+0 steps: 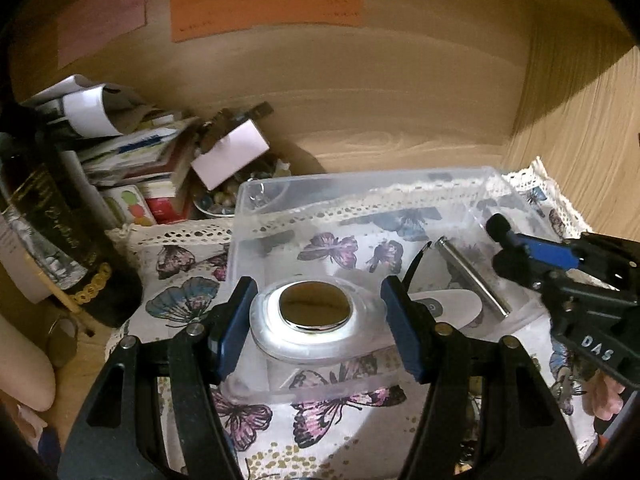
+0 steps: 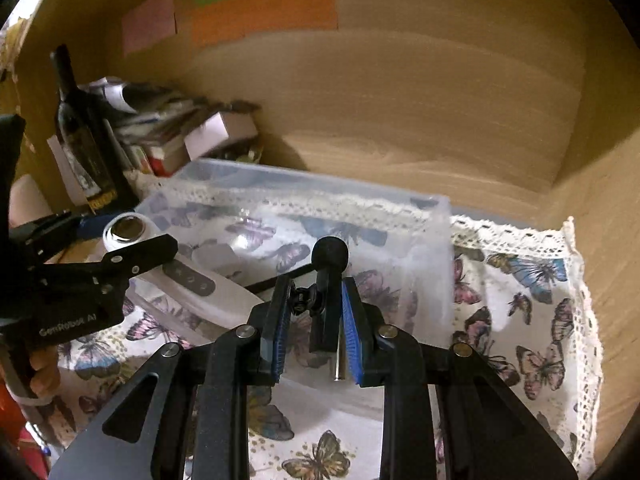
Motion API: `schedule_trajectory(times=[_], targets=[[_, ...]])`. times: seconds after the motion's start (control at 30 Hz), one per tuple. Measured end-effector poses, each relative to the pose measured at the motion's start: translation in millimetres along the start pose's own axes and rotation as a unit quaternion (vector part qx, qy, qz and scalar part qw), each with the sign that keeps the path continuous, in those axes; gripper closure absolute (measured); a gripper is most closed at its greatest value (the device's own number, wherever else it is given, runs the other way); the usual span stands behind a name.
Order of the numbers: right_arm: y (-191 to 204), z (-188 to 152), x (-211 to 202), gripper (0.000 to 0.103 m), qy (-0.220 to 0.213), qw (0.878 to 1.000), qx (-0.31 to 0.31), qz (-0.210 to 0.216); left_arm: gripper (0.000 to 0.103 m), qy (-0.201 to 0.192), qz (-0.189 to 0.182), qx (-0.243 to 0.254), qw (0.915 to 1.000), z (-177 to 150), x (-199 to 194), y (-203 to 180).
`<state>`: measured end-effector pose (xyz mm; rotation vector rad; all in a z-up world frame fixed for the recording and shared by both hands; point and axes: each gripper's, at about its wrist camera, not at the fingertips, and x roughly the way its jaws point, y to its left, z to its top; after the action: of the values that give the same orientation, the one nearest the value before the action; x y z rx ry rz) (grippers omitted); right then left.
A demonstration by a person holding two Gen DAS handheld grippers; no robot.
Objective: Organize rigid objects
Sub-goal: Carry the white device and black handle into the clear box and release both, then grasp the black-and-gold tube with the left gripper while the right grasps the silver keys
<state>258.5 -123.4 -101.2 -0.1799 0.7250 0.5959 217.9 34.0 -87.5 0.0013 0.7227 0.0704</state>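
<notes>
Butterfly-print cloth (image 2: 532,308) covers the table inside a wooden alcove, and on it the clear plastic bin (image 1: 360,188) already holds a white handheld device (image 2: 200,284) and a metal rod (image 1: 472,276). Nearest, the left gripper (image 1: 320,316) hangs over the bin's near left part with its jaws spread either side of the device's round mirrored head, not visibly squeezing it, while the right gripper (image 2: 314,320) is clamped on a black ball-headed mount (image 2: 328,280) above the bin's near right part. Sorting looks well along, with this mount yet to be set down; the far-left clutter pile (image 1: 160,160) may or may not belong to the job.
</notes>
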Motion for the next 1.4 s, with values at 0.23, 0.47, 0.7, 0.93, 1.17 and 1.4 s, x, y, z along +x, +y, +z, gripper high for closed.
schedule_trajectory(times=[0.23, 0.47, 0.7, 0.93, 1.17, 1.4], targets=[[1.7, -0.1, 9.7, 0.080, 0.010, 1.000, -0.001, -0.011, 0.039, 0.018, -0.015, 0.009, 0.9997, -2.6, 7.4, -5.0], [1.9, 1.2, -6.7, 0.055, -0.006, 1.000, -0.001, -0.016, 0.035, -0.005, -0.011, 0.000, 0.9999, 0.3, -13.1, -2.6], [6.8, -3.4, -47.8, 0.039, -0.053, 0.998, -0.007, -0.035, 0.007, -0.049, -0.006, -0.012, 0.9987, -4.2, -57.3, 6.6], [6.2, -26.7, -84.8, 0.029, -0.077, 0.996, 0.000, -0.048, 0.003, -0.042, -0.009, -0.008, 0.9991, -32.3, -79.1, 7.7], [-5.5, -68.3, -100.7, 0.024, -0.062, 0.996, 0.022, -0.068, 0.003, 0.007, -0.017, -0.007, 0.9998, -69.1, -78.0, 1.4], [-14.4, -109.9, -86.9, 0.024, -0.004, 0.997, 0.040, -0.059, 0.003, 0.070, -0.040, 0.000, 0.9967, -100.0, -63.4, -11.4]])
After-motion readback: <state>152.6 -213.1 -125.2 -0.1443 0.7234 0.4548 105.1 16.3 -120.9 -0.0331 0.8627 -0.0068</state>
